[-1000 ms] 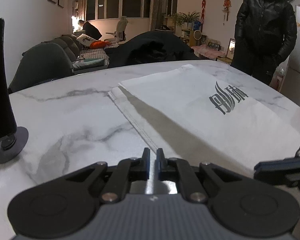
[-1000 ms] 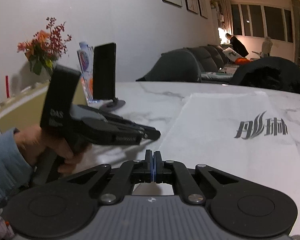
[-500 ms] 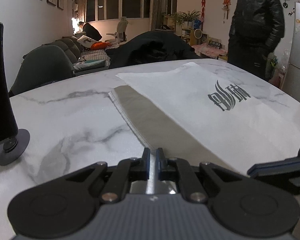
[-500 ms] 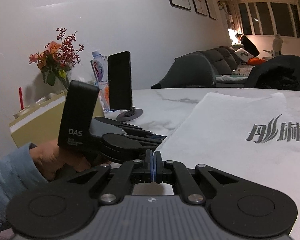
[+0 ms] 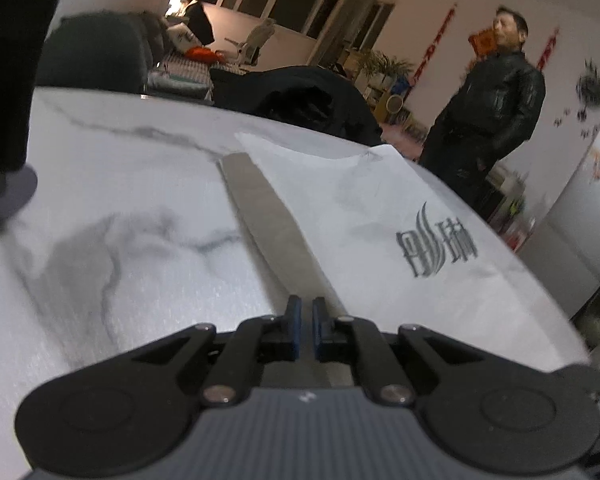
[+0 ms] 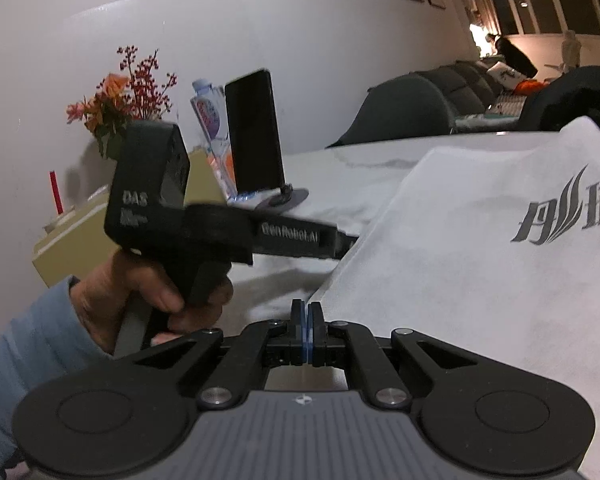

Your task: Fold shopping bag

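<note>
While the white shopping bag [image 5: 380,216] lies spread across the marble desk [image 5: 120,208], both tongs work along its near left edge. The left tongs [image 5: 303,326] sit low at that edge, their blue-padded fingers [image 5: 293,328] drawn near together with a narrow slit between them; a grey band of the bag runs straight into that slit, though I cannot tell for sure that the pads pinch it. From the right wrist view, the right tongs [image 6: 307,334] have their pads pressed flat together at the raised border of the bag [image 6: 480,280], which lifts off the desk [image 6: 360,160] there; whether fabric lies between the pads is hidden. A hand [image 6: 148,292] in a pale blue sleeve [image 6: 28,360] holds the left tongs [image 6: 346,242] with the tip touching the bag's lifted edge. The bag's dark printed logo [image 5: 436,250] faces up. Beyond, a phone on a stand [image 6: 256,136], a bottle [image 6: 210,120] and flowers [image 6: 120,100] stand near the wall.
</note>
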Tool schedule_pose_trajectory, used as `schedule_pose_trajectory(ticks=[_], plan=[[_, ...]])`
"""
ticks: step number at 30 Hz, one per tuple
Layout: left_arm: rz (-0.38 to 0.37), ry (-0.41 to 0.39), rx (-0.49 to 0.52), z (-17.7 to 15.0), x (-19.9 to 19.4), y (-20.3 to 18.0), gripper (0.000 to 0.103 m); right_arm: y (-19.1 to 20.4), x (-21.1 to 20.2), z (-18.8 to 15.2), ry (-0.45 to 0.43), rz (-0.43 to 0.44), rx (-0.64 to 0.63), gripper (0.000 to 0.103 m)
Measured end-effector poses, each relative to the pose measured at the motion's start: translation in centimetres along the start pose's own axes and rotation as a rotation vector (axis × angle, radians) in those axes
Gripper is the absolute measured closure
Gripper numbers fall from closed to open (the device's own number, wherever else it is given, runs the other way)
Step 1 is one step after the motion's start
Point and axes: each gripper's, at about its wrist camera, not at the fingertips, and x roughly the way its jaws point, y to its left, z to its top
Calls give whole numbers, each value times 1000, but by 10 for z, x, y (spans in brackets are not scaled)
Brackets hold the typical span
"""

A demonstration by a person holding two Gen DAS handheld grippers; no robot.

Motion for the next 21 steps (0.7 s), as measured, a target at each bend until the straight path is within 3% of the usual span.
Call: schedule_pose_trajectory(ticks=[6,10,13,16,21], plan=[[42,9,-2,4,-4,-3,98,-1,10,-3,45,-19,-1,100],[109,-33,17,10,-12,-7,97,-2,10,-4,49,-19,-1,100],[111,-62,53,14,-18,-17,94,-2,10,-5,51,-22,-4,100],[82,-45,105,17,-15,-31,90,-1,10,-5,52,-27,-12,100],[69,57,182,8,7,-49,90,2,9,-4,59,-40,-30,100]])
